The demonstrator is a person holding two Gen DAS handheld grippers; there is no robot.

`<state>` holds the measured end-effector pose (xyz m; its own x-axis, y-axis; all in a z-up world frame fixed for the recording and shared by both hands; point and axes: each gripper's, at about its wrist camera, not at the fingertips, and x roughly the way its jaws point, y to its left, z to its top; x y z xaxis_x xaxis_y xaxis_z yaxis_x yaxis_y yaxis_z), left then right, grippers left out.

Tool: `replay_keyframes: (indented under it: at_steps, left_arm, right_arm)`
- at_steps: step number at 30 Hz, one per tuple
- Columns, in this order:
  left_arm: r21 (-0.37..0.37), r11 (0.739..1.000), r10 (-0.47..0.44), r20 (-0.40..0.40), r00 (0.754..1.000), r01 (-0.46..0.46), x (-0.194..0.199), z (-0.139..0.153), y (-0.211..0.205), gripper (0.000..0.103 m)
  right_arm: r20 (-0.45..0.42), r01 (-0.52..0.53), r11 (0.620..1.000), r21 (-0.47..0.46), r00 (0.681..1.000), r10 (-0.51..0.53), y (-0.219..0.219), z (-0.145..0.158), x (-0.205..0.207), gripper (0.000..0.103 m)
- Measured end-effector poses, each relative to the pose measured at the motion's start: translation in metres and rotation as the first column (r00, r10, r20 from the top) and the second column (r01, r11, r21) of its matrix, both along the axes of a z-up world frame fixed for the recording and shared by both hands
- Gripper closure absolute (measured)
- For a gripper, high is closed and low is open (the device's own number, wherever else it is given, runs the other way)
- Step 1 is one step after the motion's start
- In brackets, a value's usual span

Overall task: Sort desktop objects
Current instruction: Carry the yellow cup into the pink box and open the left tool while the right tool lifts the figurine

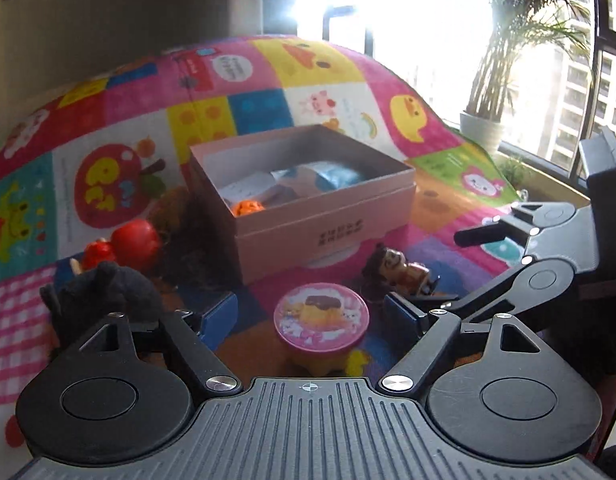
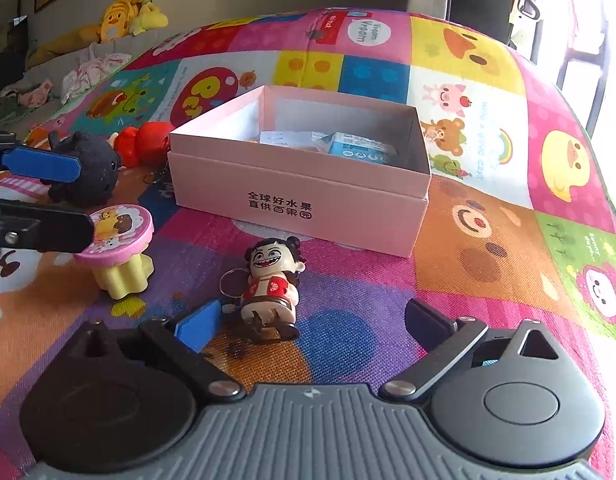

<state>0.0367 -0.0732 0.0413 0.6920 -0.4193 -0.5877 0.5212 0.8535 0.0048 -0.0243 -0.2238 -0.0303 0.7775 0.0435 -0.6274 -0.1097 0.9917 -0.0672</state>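
An open pink box (image 1: 323, 224) (image 2: 300, 184) stands mid-mat and holds blue-and-white packets and a small orange item. My left gripper (image 1: 311, 316) (image 2: 84, 198) is open astride a yellow pudding-cup toy with a pink lid (image 1: 321, 316) (image 2: 120, 236); a gap shows at both pads. My right gripper (image 2: 313, 324) is open over a keychain figurine (image 2: 272, 280) (image 1: 403, 270) lying on its back, close to the left blue pad (image 2: 200, 326). A black plush (image 1: 104, 292) (image 2: 92, 168) and red toys (image 1: 136, 242) (image 2: 148, 144) lie left of the box.
Everything rests on a colourful cartoon play mat (image 2: 487, 240). A potted palm (image 1: 483, 128) stands by the bright window at the right. Yellow plush toys (image 2: 124, 16) and crumpled clothes (image 2: 92, 68) lie on a sofa beyond the mat's far left edge.
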Motion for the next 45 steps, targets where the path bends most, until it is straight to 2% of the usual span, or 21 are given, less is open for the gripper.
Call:
replay_keyframes:
  at_steps: [2,5,6,9,11,13,17,23,25,28,29,30,31,33,34,35,37,40,41,45]
  left_arm:
    - [0.035,0.999,-0.006,-0.014,1.000,0.006,0.003,-0.010,-0.006,0.019]
    - [0.100,0.994,0.043,0.026,0.999,-0.045,0.006,-0.019,-0.009,0.017]
    - [0.105,0.992,0.060,0.039,0.997,-0.064,0.007,-0.020,-0.007,0.017]
    - [0.118,0.986,0.112,0.080,0.990,-0.121,0.011,-0.022,-0.001,0.010]
    - [0.119,0.982,0.138,0.086,0.987,-0.148,0.015,-0.025,0.003,0.008]
    - [0.090,0.984,0.149,0.048,0.988,-0.153,0.019,-0.029,0.010,0.008]
    - [0.037,0.985,0.166,-0.004,0.986,-0.166,0.020,-0.033,0.021,0.007]
    - [0.019,0.986,0.164,-0.006,0.986,-0.164,0.015,-0.033,0.024,0.005]
    - [0.021,0.986,0.164,-0.001,0.987,-0.164,0.014,-0.033,0.023,0.005]
    - [0.020,0.986,0.164,0.008,0.986,-0.165,0.012,-0.032,0.022,0.005]
    - [0.019,0.986,0.167,0.008,0.986,-0.167,0.012,-0.032,0.022,0.005]
    - [0.013,0.985,0.171,0.010,0.985,-0.171,0.011,-0.031,0.023,0.005]
    - [-0.001,0.985,0.173,0.012,0.985,-0.173,0.009,-0.029,0.023,0.005]
    - [-0.025,0.988,0.152,0.014,0.988,-0.152,0.007,-0.026,0.021,0.006]
    - [-0.019,0.989,0.144,0.019,0.989,-0.144,0.007,-0.024,0.019,0.009]
    - [-0.005,0.991,0.135,0.022,0.991,-0.135,0.007,-0.024,0.015,0.019]
    - [0.021,0.992,0.122,0.012,0.992,-0.123,0.011,-0.025,0.008,0.027]
    - [0.036,0.993,0.110,0.018,0.994,-0.110,0.013,-0.027,0.001,0.031]
    - [0.042,0.994,0.104,0.026,0.994,-0.105,0.011,-0.027,0.000,0.040]
    - [0.054,0.995,0.078,0.064,0.995,-0.082,0.002,-0.018,-0.003,0.042]
  right_arm:
    - [0.003,0.002,1.000,-0.004,1.000,-0.002,0.000,0.001,-0.001,0.004]
    - [-0.006,-0.007,0.999,-0.033,1.000,0.007,0.000,0.002,-0.001,0.004]
    - [-0.009,0.000,0.998,-0.069,1.000,-0.001,0.000,0.002,0.000,0.004]
    - [0.046,0.116,0.976,-0.183,0.993,-0.109,-0.009,0.003,0.004,0.004]
    - [0.078,0.194,0.961,-0.196,0.980,-0.182,-0.018,0.008,0.007,0.004]
    - [0.076,0.189,0.972,-0.140,0.981,-0.180,-0.024,0.014,0.007,0.004]
    - [-0.003,0.092,0.996,-0.005,0.996,-0.092,-0.017,0.015,0.011,0.004]
    - [-0.063,0.137,0.988,0.072,0.989,-0.133,0.005,0.005,0.028,0.004]
    - [-0.060,0.153,0.984,0.094,0.987,-0.147,0.009,0.005,0.028,0.007]
    - [-0.034,0.158,0.983,0.092,0.987,-0.156,0.011,0.005,0.028,0.018]
    - [-0.027,0.157,0.984,0.088,0.987,-0.155,0.010,0.005,0.028,0.024]
    - [-0.022,0.157,0.984,0.079,0.988,-0.156,0.010,0.005,0.029,0.035]
    - [-0.024,0.150,0.986,0.075,0.989,-0.149,0.009,0.006,0.029,0.038]
    - [-0.013,0.144,0.987,0.067,0.990,-0.144,0.007,0.008,0.027,0.039]
    - [-0.007,0.136,0.989,0.059,0.991,-0.136,0.007,0.010,0.025,0.039]
    - [-0.001,0.129,0.990,0.053,0.992,-0.129,0.007,0.012,0.023,0.039]
    - [0.010,0.113,0.992,0.049,0.994,-0.113,0.005,0.018,0.017,0.039]
    - [-0.006,0.082,0.995,0.063,0.997,-0.082,0.001,0.024,0.009,0.039]
    - [-0.021,0.074,0.995,0.072,0.997,-0.073,0.000,0.024,0.006,0.039]
    - [-0.047,0.045,0.996,0.071,0.998,-0.041,-0.003,0.028,-0.007,0.039]
